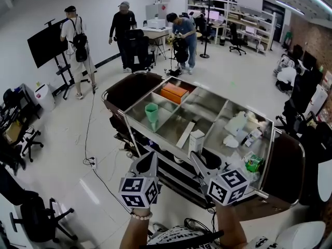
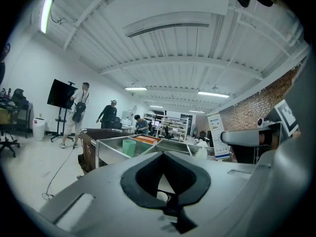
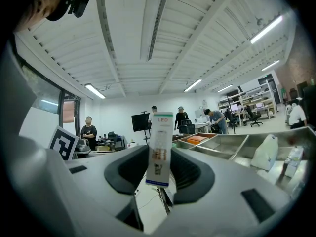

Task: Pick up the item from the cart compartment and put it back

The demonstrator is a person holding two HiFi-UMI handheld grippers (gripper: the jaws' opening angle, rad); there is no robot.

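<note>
My right hand-held gripper (image 3: 159, 168) grips the LED box (image 3: 160, 144) at the cart (image 1: 120, 111) rim, cup (image 1: 151, 113) and orange box (image 1: 174, 92) beyond; left hand-held gripper (image 2: 163, 154) closed, empty.

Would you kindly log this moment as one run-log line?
right gripper: shut on LED box | left gripper: shut, empty | cart: green cup, orange box inside

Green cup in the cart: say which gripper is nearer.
Left. The left gripper sits in front of the green cup; the right gripper, gripping a white box, is off to its right.
</note>
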